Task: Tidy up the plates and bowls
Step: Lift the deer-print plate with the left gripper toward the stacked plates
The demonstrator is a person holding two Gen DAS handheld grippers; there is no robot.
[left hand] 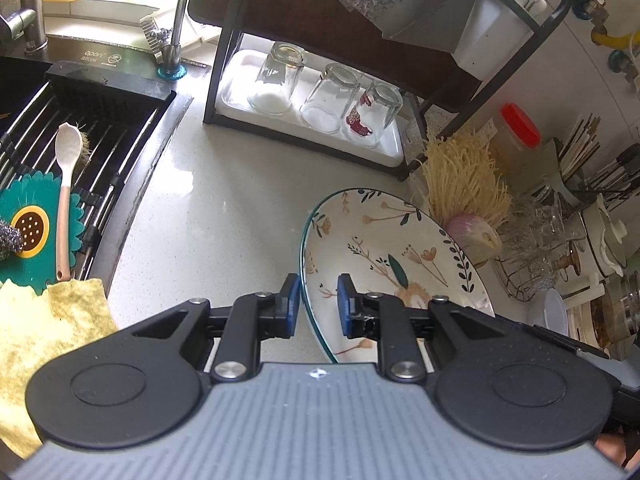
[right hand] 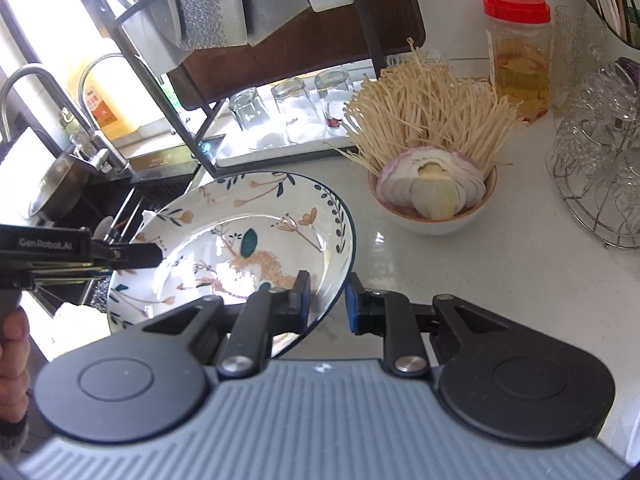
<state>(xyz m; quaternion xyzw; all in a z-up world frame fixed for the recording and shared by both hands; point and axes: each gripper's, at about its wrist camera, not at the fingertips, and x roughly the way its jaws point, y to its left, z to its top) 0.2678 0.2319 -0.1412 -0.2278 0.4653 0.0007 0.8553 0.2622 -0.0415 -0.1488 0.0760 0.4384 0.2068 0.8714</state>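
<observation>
Above the counter (left hand: pixel 224 216), between the sink (left hand: pixel 80 128) at 9 o'clock and the bowl (right hand: pixel 434 216) of onion and mushrooms at 2 o'clock, you hold one floral plate (right hand: pixel 248 248) off the surface with both tools.

Left gripper (left hand: pixel 318 306): jaws clenched on the plate's rim, one blue pad on the underside, one on the painted face. The plate runs away from it toward 1 o'clock, tilted, with its far edge close to the mushrooms; whether they touch, you cannot tell.

Right gripper (right hand: pixel 328 306): jaws clamped on the opposite rim, the edge passing between the two pads at 6 o'clock of the plate. In the right wrist view the other tool bites the rim at 9 o'clock.

Why two grips: judged, the plate is wide, glazed and shallow, so one narrow pinch at the rim would let it pivot and slip. Opposed holds keep it from swinging.

Why here: judged, the plate is in transit toward a storage spot. The rack (left hand: pixel 304 128) at 12 o'clock has three upturned glasses (left hand: pixel 328 100) on its white tray (left hand: pixel 394 152), so that shelf looks taken.

Risk, judged: the full bowl and the wire stand of glassware (right hand: pixel 600 168) at 3 o'clock sit near the plate's path. Keep both hands moving together, or the rim twists out of a pad.
</observation>
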